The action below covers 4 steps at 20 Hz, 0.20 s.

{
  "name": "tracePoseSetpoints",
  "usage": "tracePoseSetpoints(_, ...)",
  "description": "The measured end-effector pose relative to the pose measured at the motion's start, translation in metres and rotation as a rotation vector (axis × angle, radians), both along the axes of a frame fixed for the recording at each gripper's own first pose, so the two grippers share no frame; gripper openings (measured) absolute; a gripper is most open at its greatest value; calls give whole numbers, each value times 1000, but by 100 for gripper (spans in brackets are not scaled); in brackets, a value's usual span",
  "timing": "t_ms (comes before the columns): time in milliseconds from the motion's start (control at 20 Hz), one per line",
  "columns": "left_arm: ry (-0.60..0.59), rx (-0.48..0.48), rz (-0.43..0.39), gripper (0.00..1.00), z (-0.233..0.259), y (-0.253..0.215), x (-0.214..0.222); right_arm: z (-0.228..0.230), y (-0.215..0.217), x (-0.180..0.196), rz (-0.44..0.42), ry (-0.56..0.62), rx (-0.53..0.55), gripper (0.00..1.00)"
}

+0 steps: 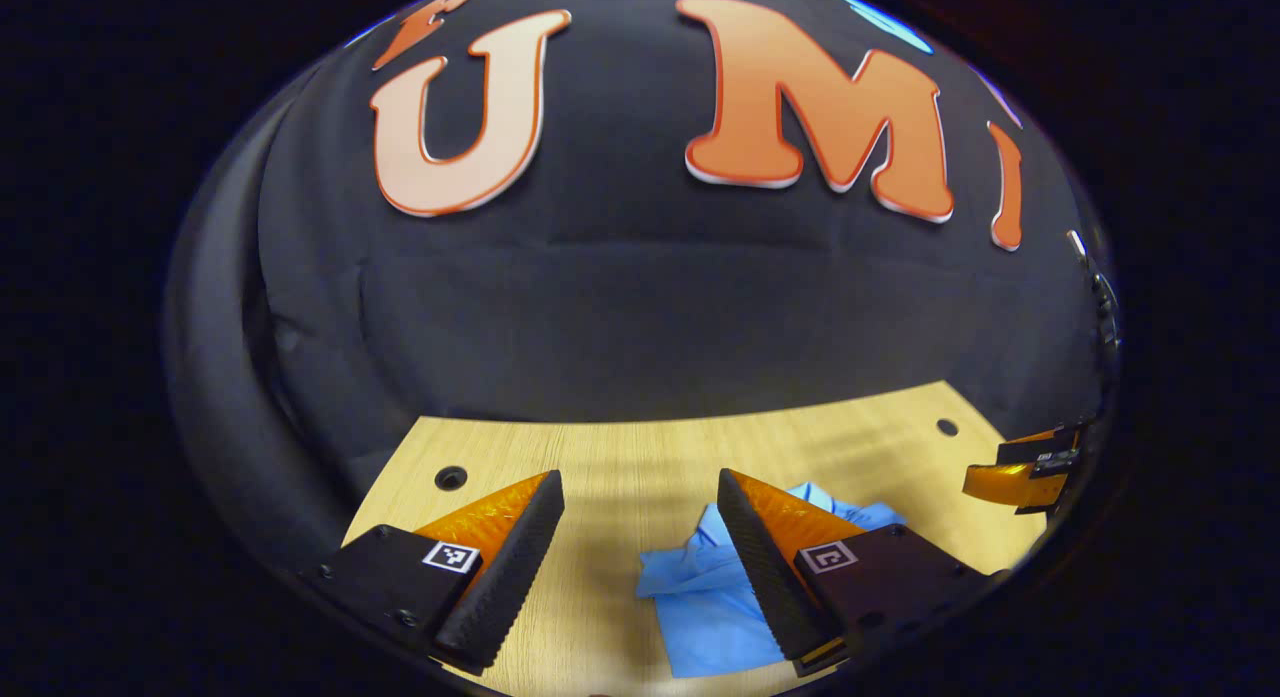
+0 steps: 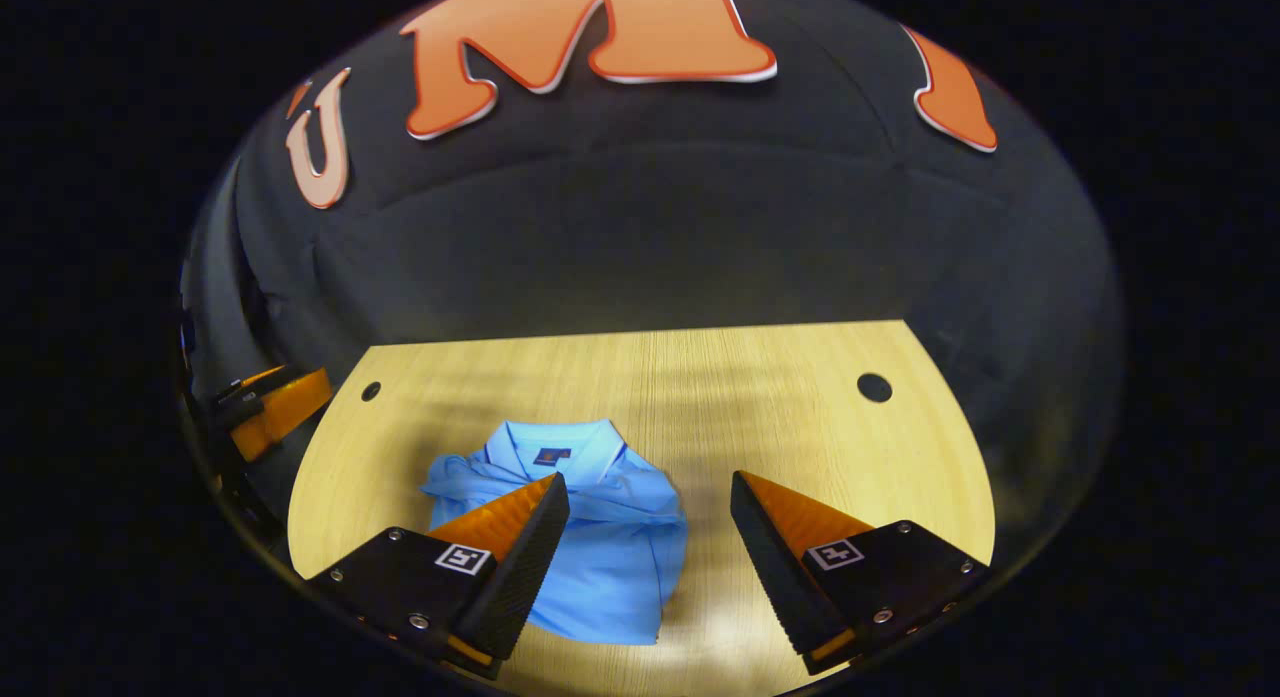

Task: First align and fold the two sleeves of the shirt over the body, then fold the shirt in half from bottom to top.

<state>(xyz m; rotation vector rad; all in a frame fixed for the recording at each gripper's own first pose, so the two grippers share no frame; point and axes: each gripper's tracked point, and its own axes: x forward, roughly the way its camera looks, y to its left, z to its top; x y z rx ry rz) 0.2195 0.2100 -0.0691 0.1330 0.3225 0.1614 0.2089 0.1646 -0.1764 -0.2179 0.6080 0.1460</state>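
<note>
The wooden table is seen bare at 12 and 3 o'clock in the right gripper view, so room to pass is left there; a small round hole is cut in the top at 1 o'clock, and another hole at 10 o'clock; the folded blue shirt is laid low at 7 o'clock and some room is taken up by it; the far edge is closed off by the black cloth wall at 12 o'clock. In the left gripper view, bare wood is seen between the spread fingers at 6 o'clock; the right gripper is held in the way at 3 o'clock.
</note>
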Motion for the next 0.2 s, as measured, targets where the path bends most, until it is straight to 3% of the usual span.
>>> tracePoseSetpoints(200, -128, 34, -4, 100, 58, 11, -47, 50, 19, -40, 39, -135, 29, 99)
